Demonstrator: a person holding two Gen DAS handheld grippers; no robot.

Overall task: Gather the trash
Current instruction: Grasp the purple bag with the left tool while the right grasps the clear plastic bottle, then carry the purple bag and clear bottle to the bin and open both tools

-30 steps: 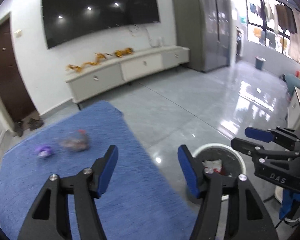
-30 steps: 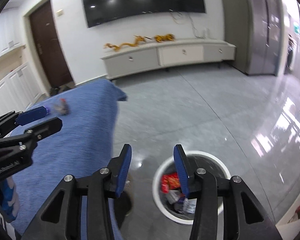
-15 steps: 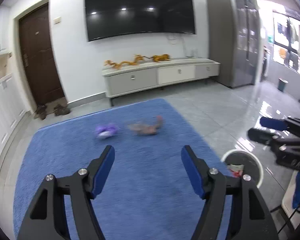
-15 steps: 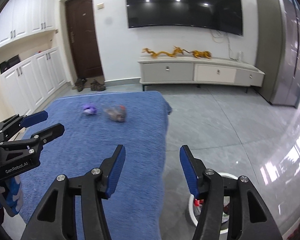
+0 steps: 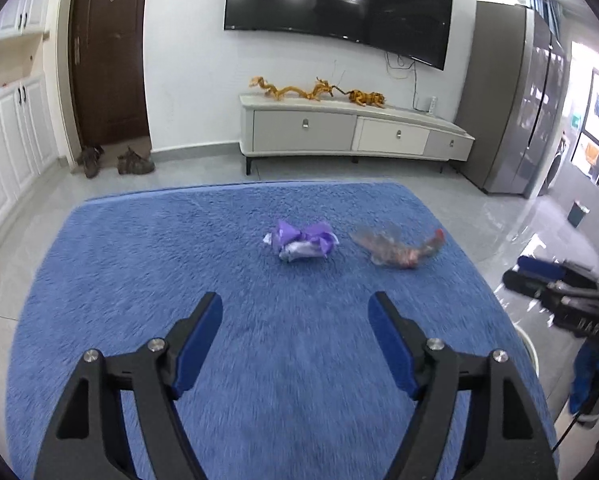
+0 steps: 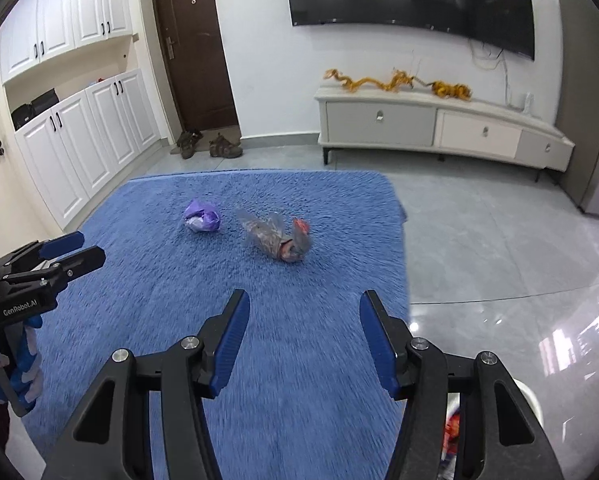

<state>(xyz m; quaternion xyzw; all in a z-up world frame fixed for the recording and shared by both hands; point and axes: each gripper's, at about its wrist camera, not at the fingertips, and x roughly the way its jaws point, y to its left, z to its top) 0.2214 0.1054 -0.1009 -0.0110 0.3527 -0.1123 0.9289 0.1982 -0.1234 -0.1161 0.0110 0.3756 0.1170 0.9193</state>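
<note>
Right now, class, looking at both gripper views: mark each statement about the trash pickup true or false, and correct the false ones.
1. Two pieces of trash lie on the blue rug. True: a purple wrapper and a clear wrapper.
2. The left gripper holds the purple wrapper. False: nothing is between its opening jaws.
3. The wrappers are stacked. False: they lie side by side, apart.
4. The right gripper is empty. True.
5. Shoes sit by the door. True.

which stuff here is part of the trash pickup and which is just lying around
Part of the job: purple wrapper; clear plastic wrapper; white bin; both empty tongs, left, right.

Just there: shoes; TV; dragon ornaments; blue rug.
</note>
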